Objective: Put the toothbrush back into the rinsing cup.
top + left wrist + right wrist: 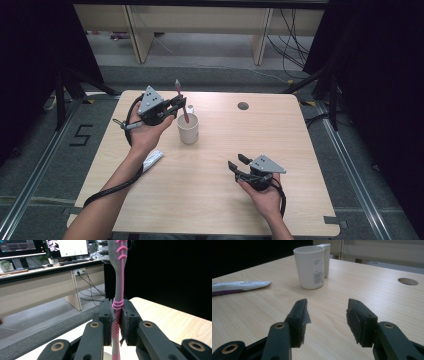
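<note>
Left gripper point(176, 106) upper left of centre, clamped on pink-grey toothbrush point(181, 101), lower end hidden in white cup point(188, 130), bristle head cropped in left gripper view, right gripper point(239, 162) apart, empty, lower right.

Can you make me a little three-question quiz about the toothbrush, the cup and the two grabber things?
1. True or false: the left gripper is clamped on the pink and grey toothbrush.
2. What lies flat on the table near the person's left forearm: A a spoon, B a toothpaste tube, C a comb?
3. Fill in: the right gripper has its jaws ____ with nothing between them.

Key
1. True; the toothbrush stands upright between the pads, above the white cup.
2. B.
3. Open.
</note>
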`<state>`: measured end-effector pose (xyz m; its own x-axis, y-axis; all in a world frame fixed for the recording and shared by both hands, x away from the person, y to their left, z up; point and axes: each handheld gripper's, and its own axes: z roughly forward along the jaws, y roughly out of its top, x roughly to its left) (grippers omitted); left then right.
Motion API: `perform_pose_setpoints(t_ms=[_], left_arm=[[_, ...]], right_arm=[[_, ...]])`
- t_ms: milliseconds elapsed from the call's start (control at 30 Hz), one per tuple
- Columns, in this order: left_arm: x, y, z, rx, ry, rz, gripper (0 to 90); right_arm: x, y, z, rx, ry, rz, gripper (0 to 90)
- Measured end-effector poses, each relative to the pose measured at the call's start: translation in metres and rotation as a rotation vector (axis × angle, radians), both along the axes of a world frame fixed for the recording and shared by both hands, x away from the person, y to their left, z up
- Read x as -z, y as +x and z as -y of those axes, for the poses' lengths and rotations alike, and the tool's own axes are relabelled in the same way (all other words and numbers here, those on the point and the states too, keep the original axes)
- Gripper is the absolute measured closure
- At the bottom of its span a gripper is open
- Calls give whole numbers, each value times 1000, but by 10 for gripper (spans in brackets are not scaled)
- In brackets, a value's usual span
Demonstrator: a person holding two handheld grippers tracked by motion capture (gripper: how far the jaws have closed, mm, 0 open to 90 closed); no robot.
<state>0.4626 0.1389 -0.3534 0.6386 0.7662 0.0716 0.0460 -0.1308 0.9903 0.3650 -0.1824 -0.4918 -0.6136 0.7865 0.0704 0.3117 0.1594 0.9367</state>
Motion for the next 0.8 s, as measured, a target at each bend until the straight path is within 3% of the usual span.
perform_pose_setpoints(t_ms=[33,67,133,167,200,267,367,400,433,533,567,600,700,800], left_arm=[[0,1,0,-2,-2,1,801],[0,2,1,-6,-3,-1,802],[0,5,2,-6,-5,2,802],[0,5,2,-10,-7,-13,802],[0,7,2,-12,4,2,802],[1,9,3,-16,-6,-13,802],[0,13,3,-18,1,1,801],[0,13,3,-20,-3,-15,802],[-1,15,3,-20,6,3,801],[-1,16,4,-22,2,-10,801],[-2,19,4,-21,9,7,802],[-2,18,5,-24,0,-7,802],[-3,22,5,-25,9,11,801],[-3,24,6,-26,6,-1,801]], right_arm=[[0,0,0,-1,2,0,516],[1,3,1,-11,-18,47,516],[0,2,0,-11,-19,28,516],[0,2,0,-10,-24,39,516],[0,2,0,-12,-22,38,515],[0,2,0,-12,-23,38,515],[1,3,0,-14,-13,42,516],[0,2,1,-16,-20,39,516],[1,3,1,-18,-16,44,516],[0,1,1,-15,-5,11,516],[0,2,1,-11,-12,20,516],[0,1,0,-13,-2,9,516],[0,1,0,-15,3,1,515],[1,3,0,-14,-4,24,515]])
